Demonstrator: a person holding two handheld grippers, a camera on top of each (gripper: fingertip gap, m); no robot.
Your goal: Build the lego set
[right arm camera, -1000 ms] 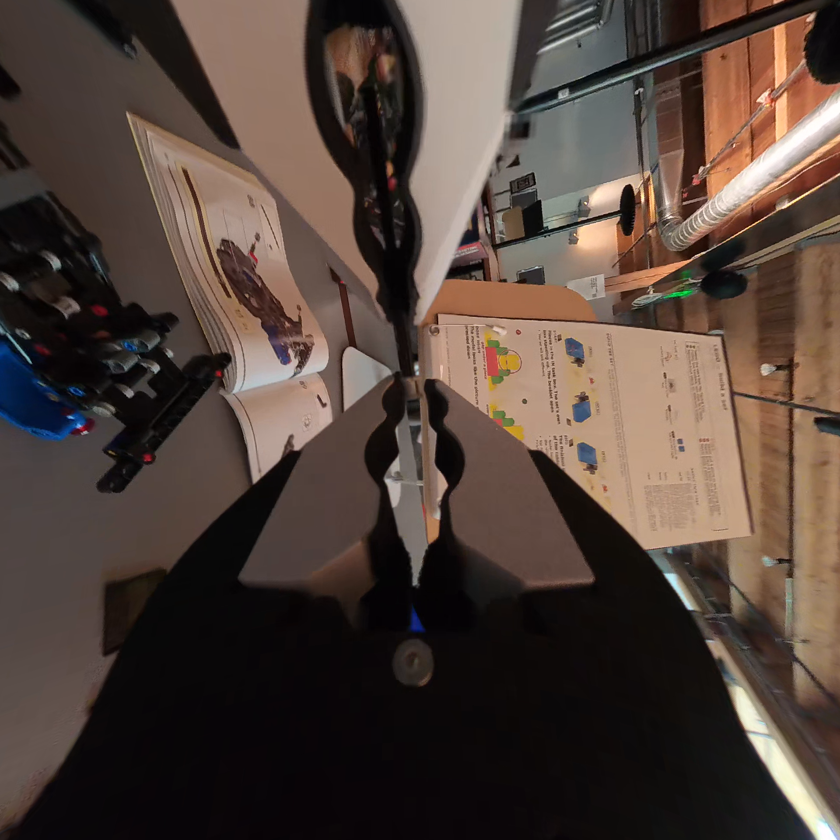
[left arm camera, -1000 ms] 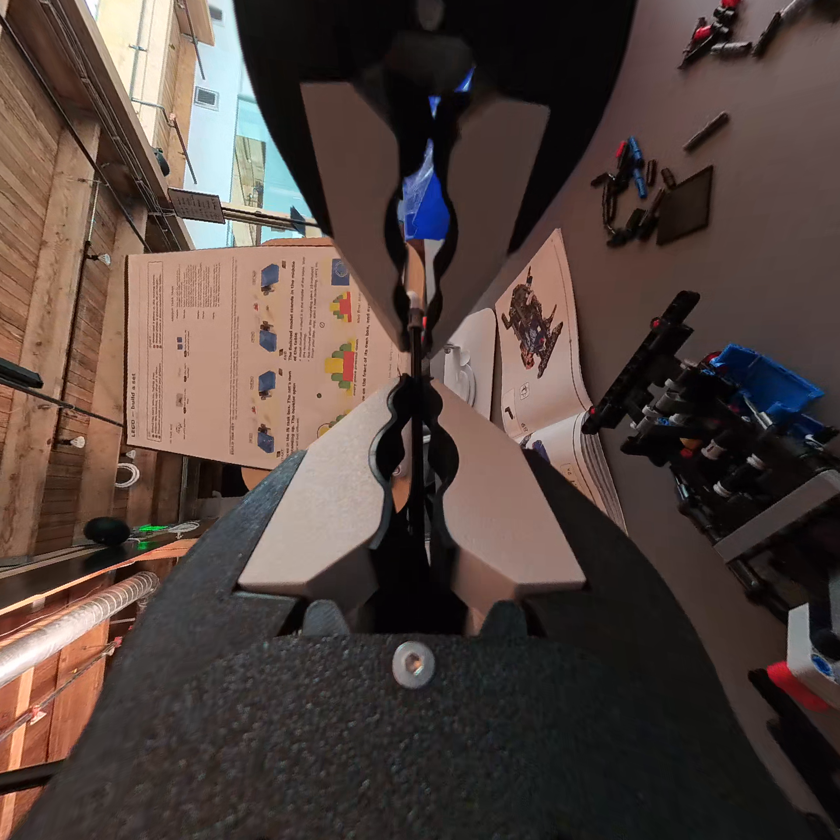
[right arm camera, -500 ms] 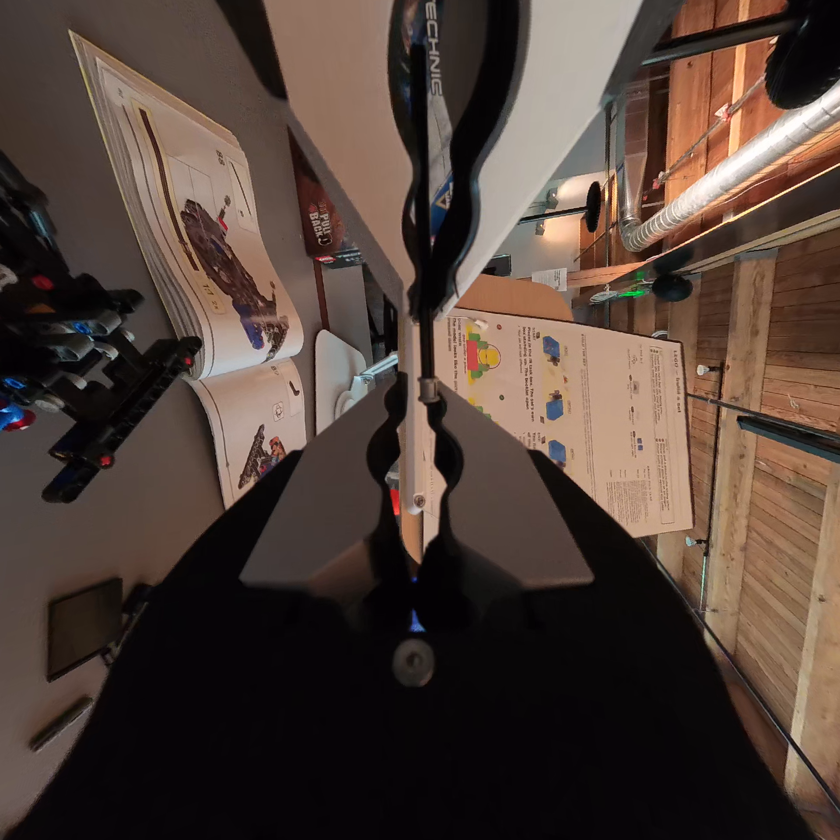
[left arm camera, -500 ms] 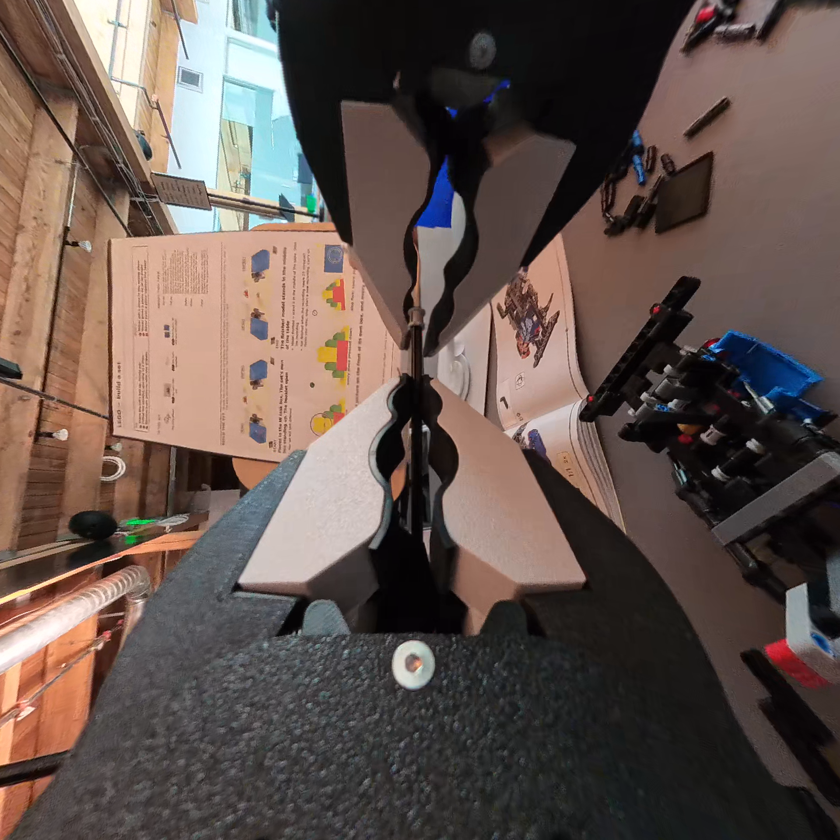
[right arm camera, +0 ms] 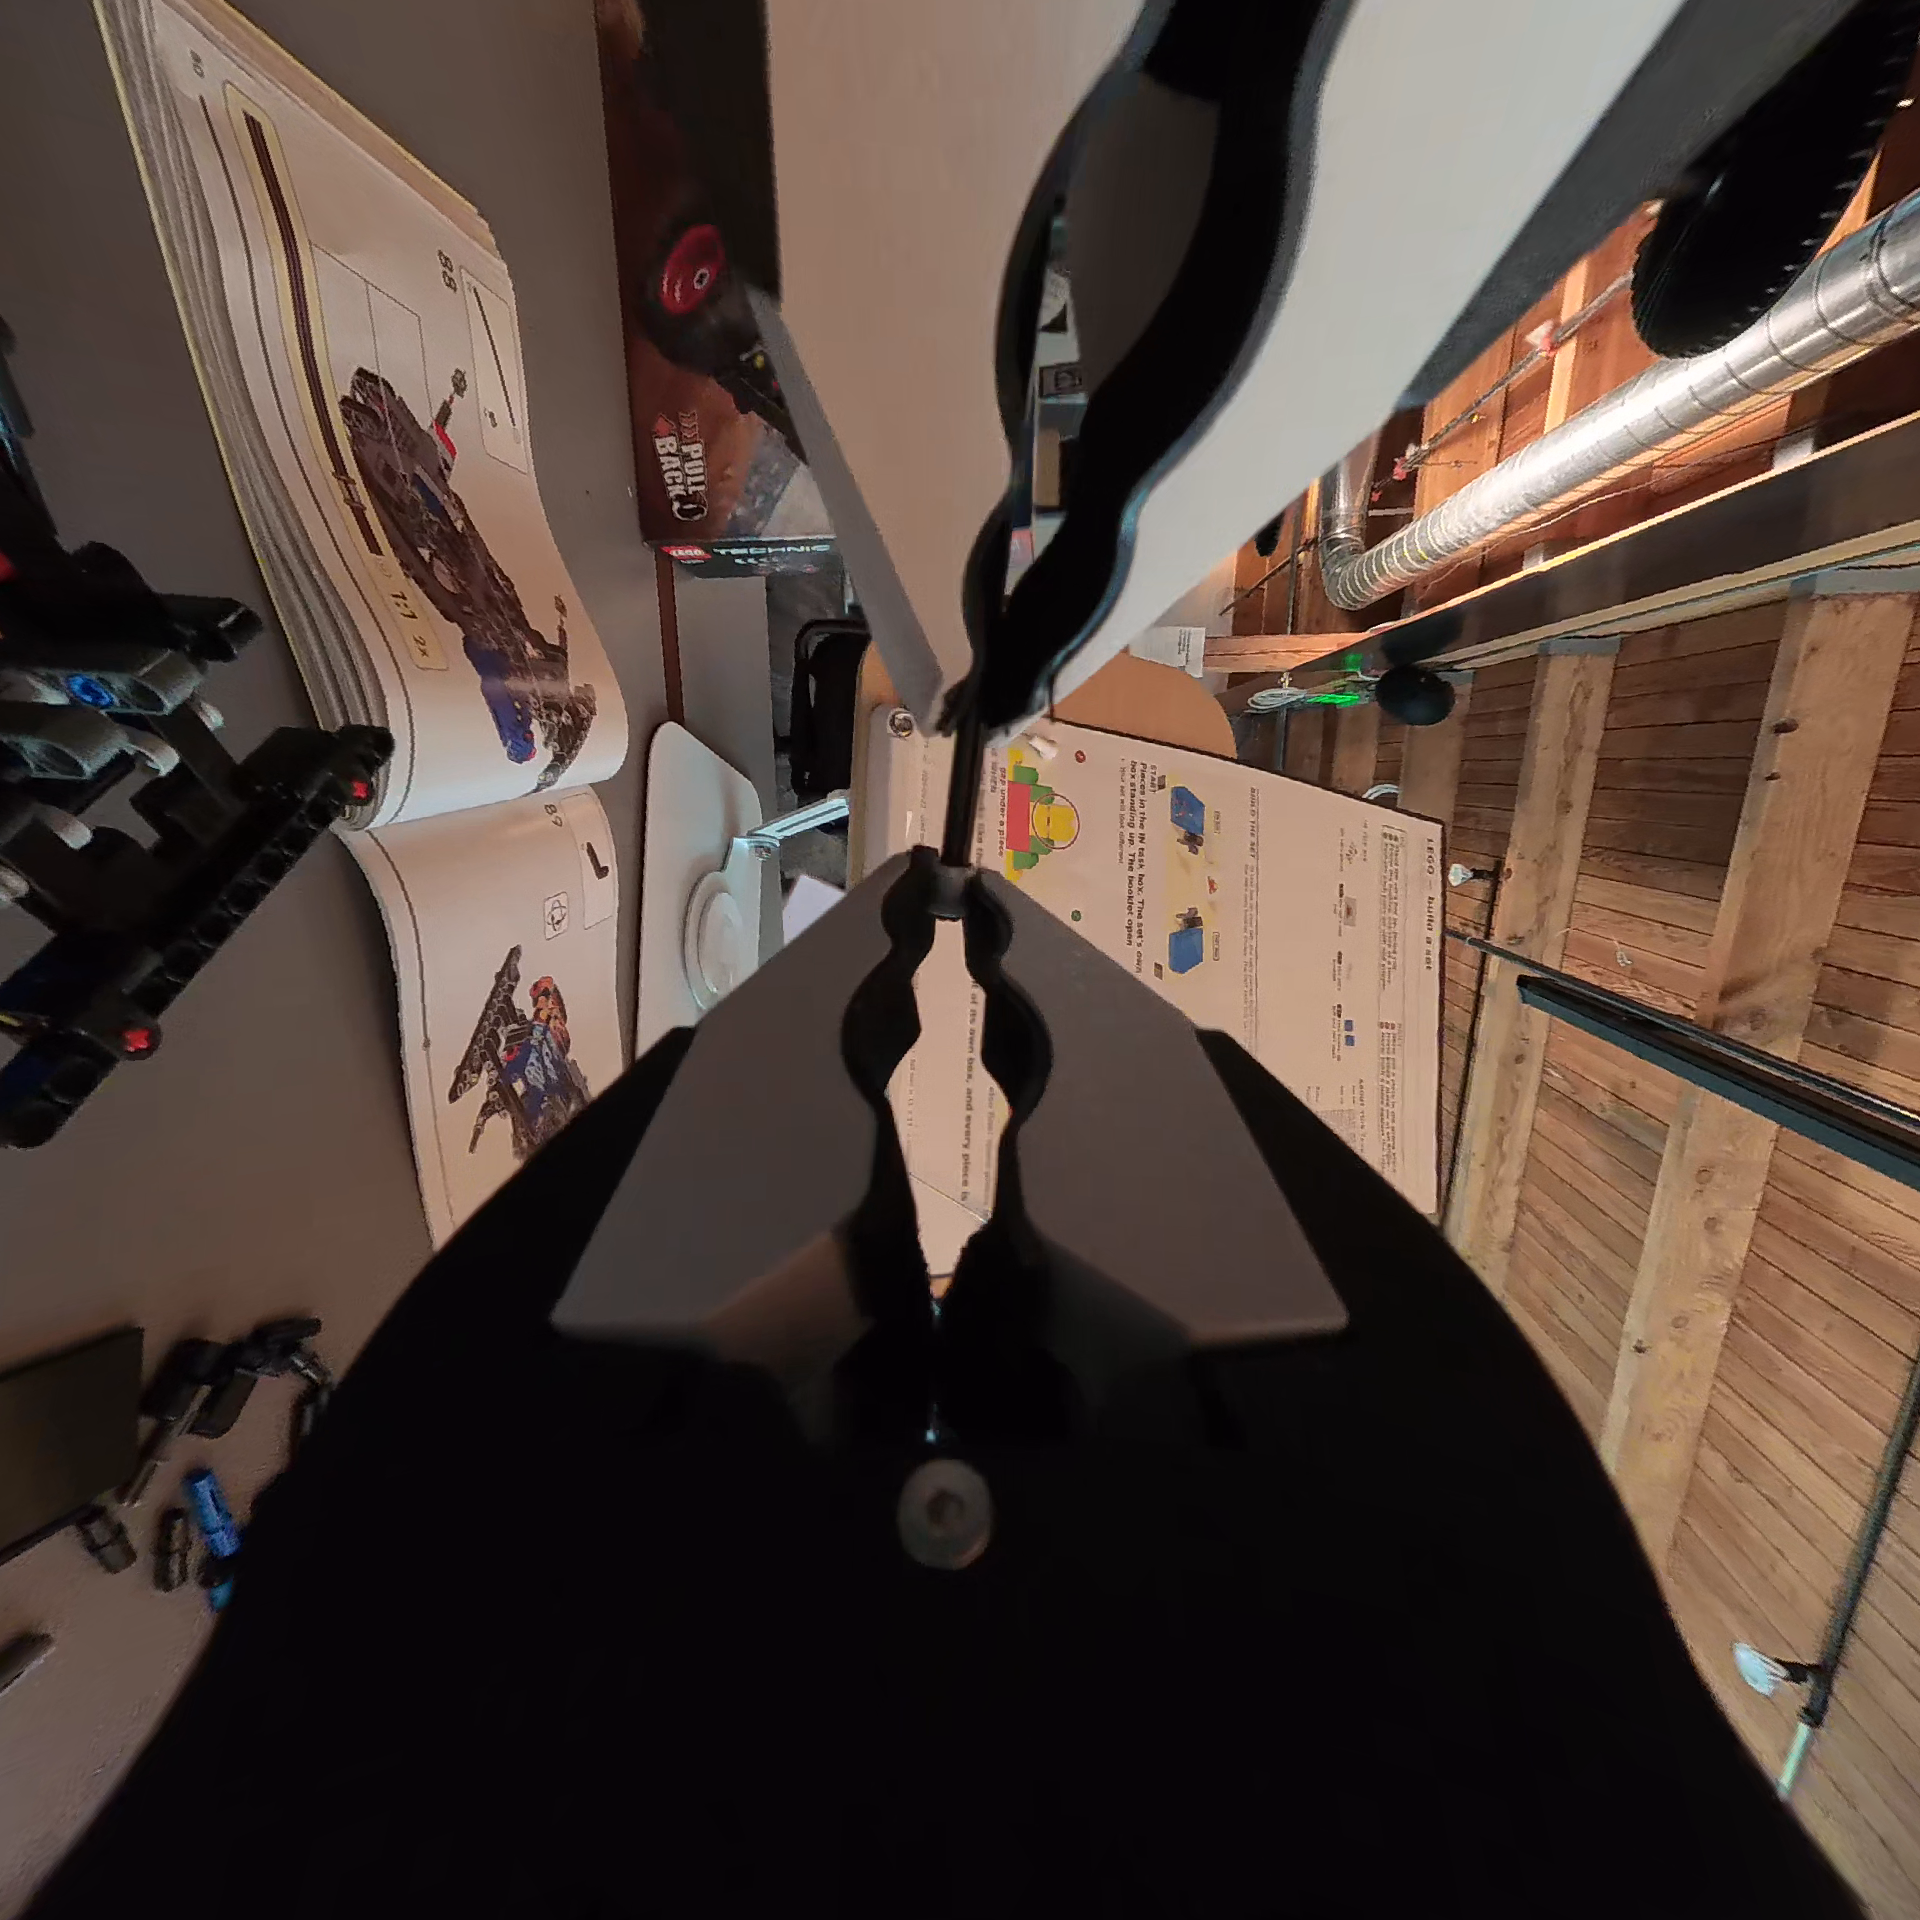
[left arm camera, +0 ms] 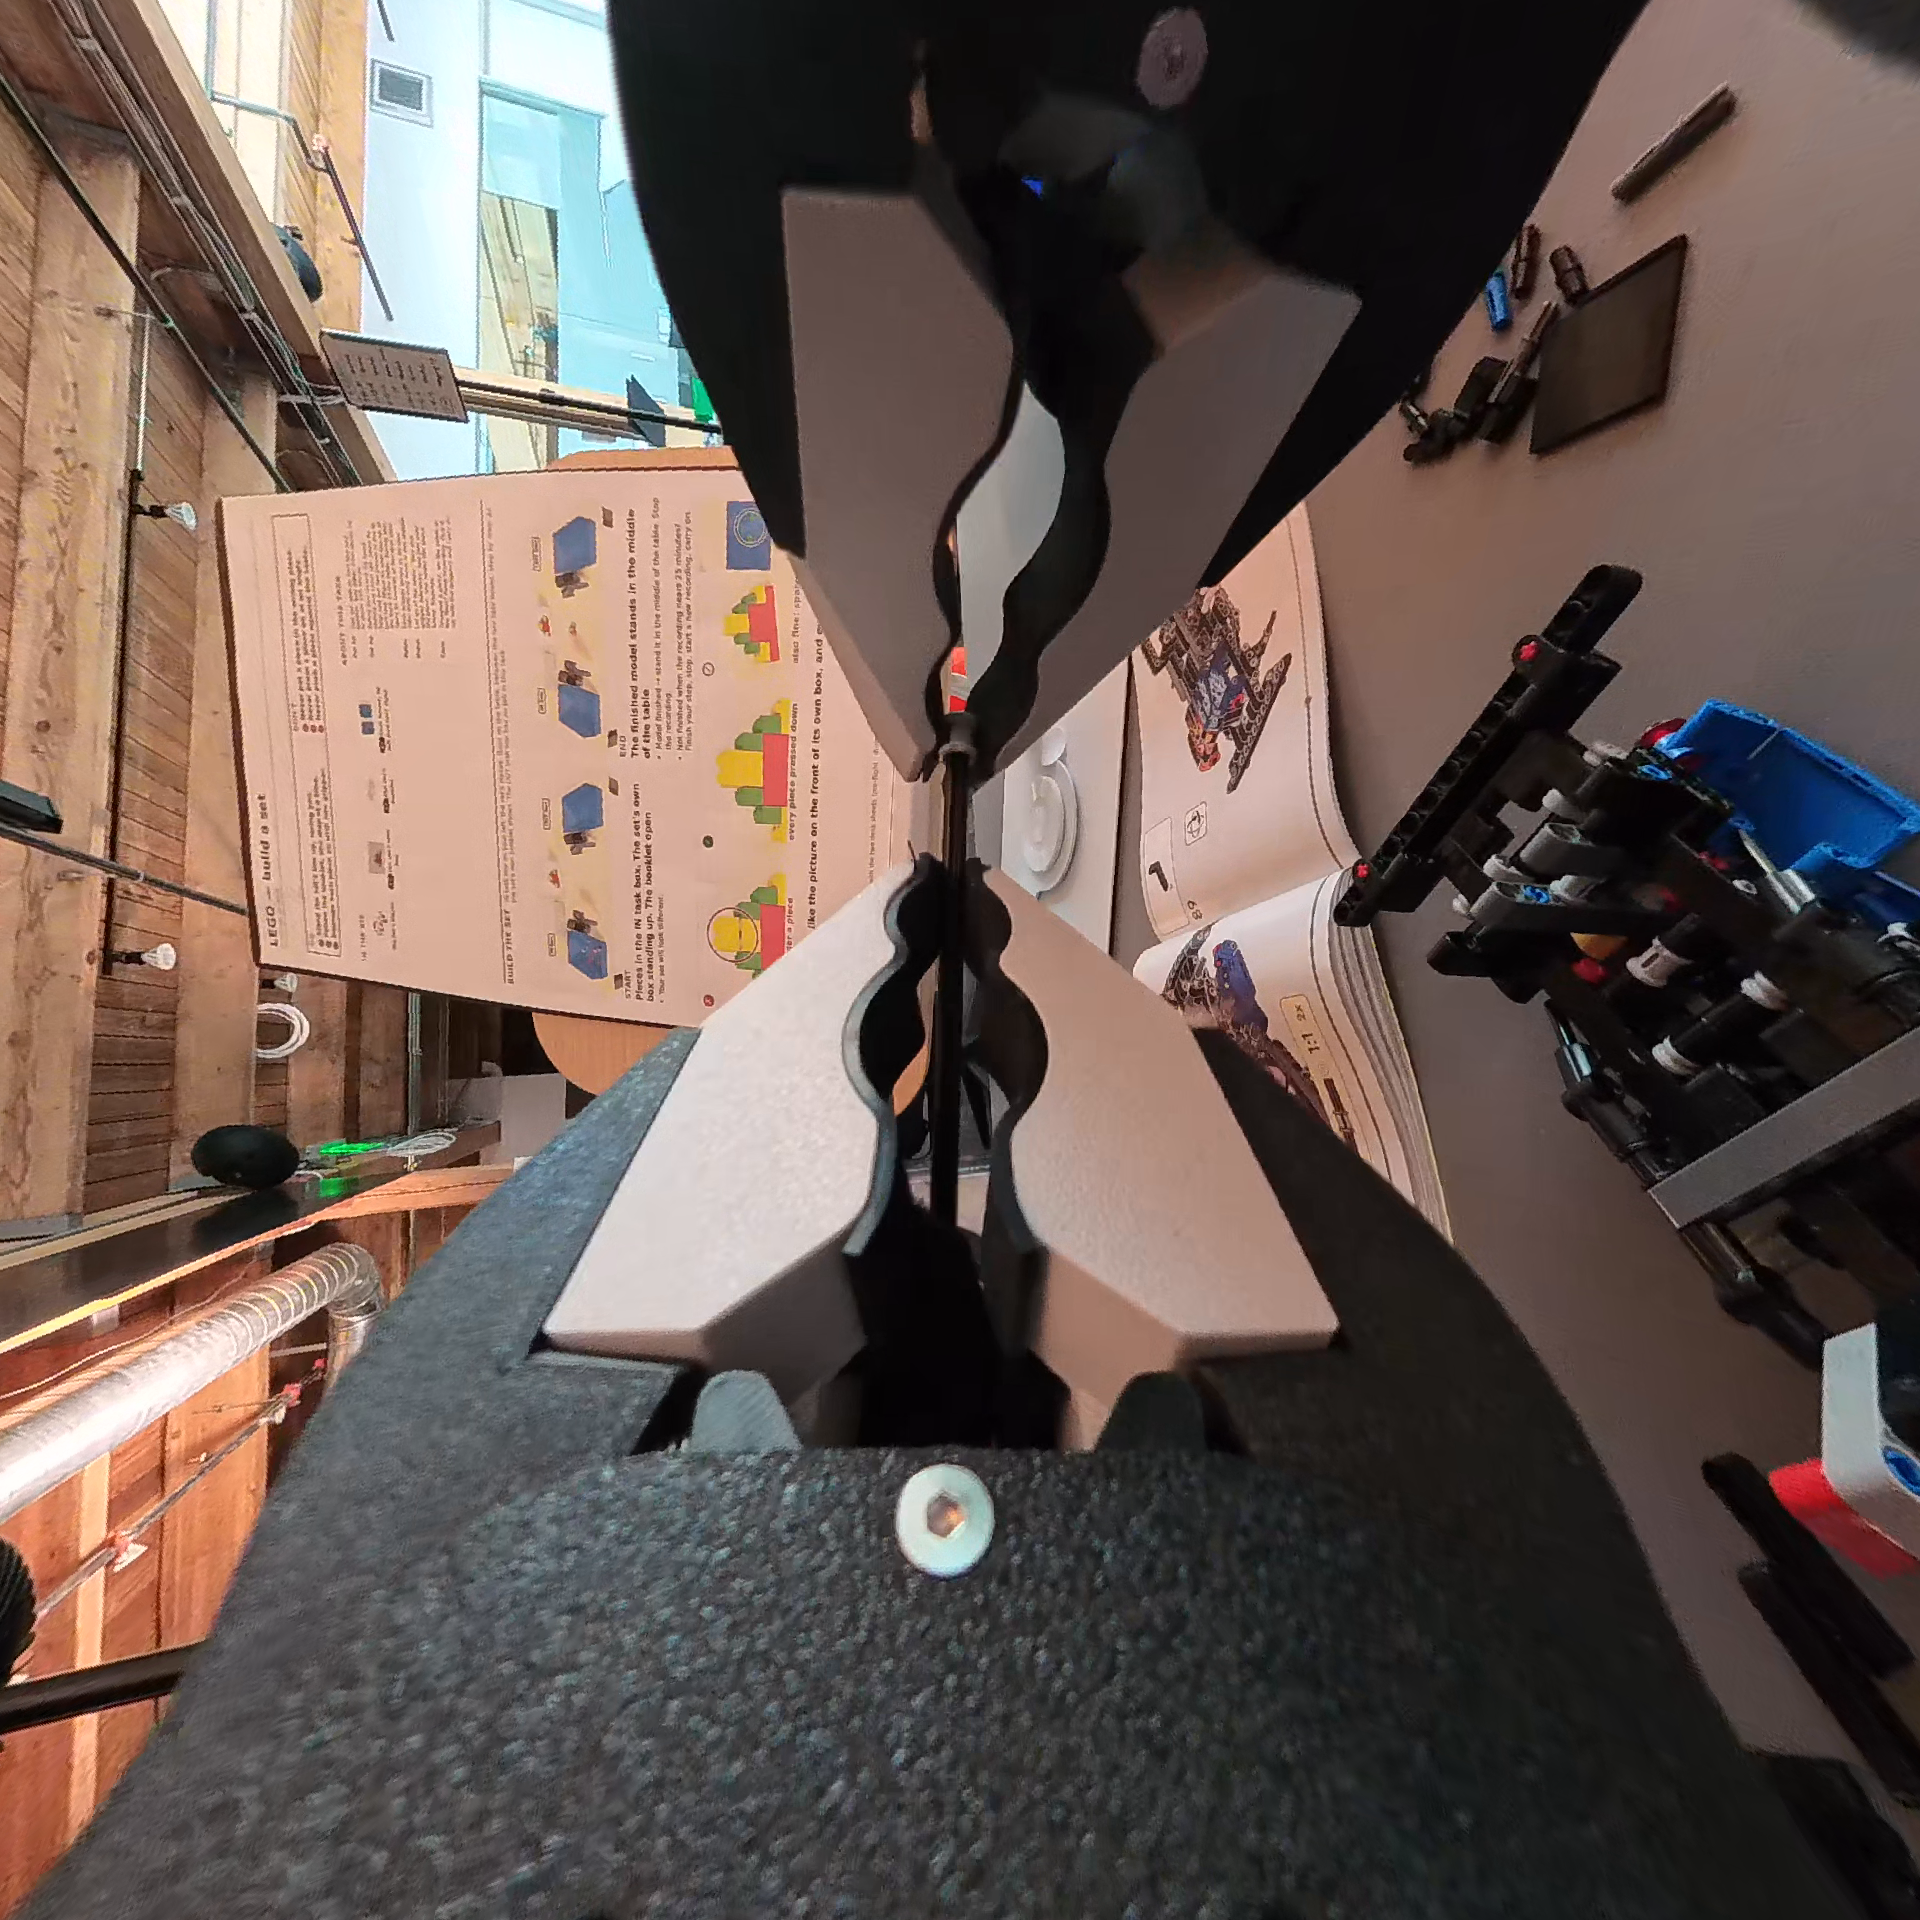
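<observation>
My left gripper (left arm camera: 945, 873) is shut on a thin black axle (left arm camera: 948, 821) that sticks out past its tips. My right gripper (right arm camera: 940, 883) faces it tip to tip and is shut on a small grey bush (right arm camera: 943, 899) on the axle's (right arm camera: 961, 790) far end. In the left wrist view the right gripper (left arm camera: 951, 758) fills the top, with the bush (left arm camera: 954, 744) at its tips and a bit of red (left arm camera: 956, 665) between its fingers. Both are held in the air beside the table. The partly built black, grey and blue model (left arm camera: 1662, 935) lies on the table.
An open instruction booklet (left arm camera: 1247, 831) lies on the grey table (left arm camera: 1558, 623) next to the model (right arm camera: 125, 831). Loose small parts (left arm camera: 1496, 364) and a flat black panel (left arm camera: 1605, 343) lie farther off. The set's box (right arm camera: 717, 312) and a large printed sheet (left arm camera: 520, 727) stand behind. My left and right fingertips are right by each other.
The two grippers have drawn slightly apart along the axle, so a short bare stretch of it now shows between their tips. Both stay shut.
</observation>
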